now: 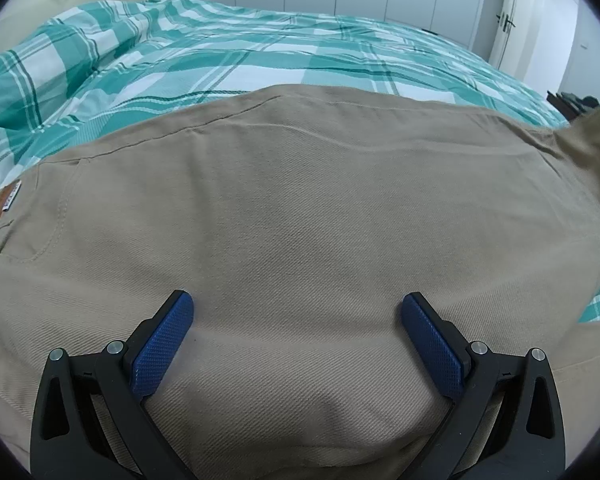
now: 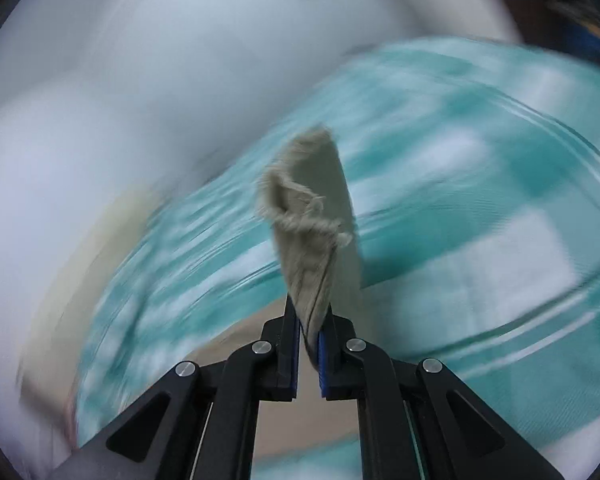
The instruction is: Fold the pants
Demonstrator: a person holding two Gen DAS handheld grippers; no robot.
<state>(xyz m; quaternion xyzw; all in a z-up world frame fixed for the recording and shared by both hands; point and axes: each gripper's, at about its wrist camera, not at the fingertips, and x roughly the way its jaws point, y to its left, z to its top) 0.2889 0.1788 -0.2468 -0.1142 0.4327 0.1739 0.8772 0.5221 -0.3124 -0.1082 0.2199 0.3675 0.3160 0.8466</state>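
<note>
Left wrist view: one pair of pants, two tongs

One pair of tan pants point(image 1: 300, 208) lies spread on one plaid quilt point(image 1: 228, 56), long axis running left-right, waistband label point(image 1: 4, 200) at left, a leg lifting off at right. Left tongs point(image 1: 298, 312) spread wide over the cloth, gripping nothing. Right tongs point(image 2: 309, 320) pinched nearly closed on one frayed hem point(image 2: 312, 200), fabric standing upward between the pads; background blurred.
</note>
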